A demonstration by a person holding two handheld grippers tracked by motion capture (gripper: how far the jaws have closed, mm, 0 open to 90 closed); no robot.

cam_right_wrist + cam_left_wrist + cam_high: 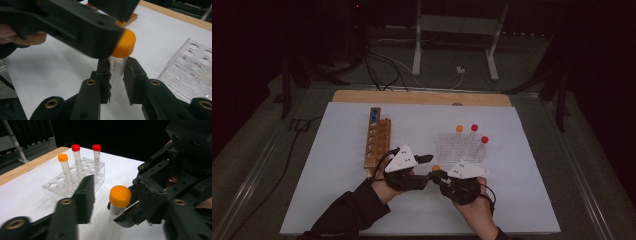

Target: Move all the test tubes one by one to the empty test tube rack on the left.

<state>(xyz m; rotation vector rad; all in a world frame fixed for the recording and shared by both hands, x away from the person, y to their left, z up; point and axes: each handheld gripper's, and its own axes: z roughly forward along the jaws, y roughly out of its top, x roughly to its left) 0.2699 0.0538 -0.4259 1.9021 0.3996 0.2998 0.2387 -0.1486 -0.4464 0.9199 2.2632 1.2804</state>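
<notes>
While both grippers meet, right gripper (117, 72) pinches the orange-capped tube (120, 58).
Left gripper (112, 192) spread around its cap; clear rack (460, 146) at two o'clock.

Dark room; grey floor (257, 145), cables (382, 70), white stand legs (417, 50).

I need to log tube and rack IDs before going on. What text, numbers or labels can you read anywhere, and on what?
No text can be read in full.
Clear rack: small red marks beside the holes, too small and blurred to read.
Orange-capped tube held by the right gripper: printed scale marks down its side, figures too blurred to read.
Wooden rack: no lettering visible.
Red and orange caps in the clear rack: no markings visible.
</notes>
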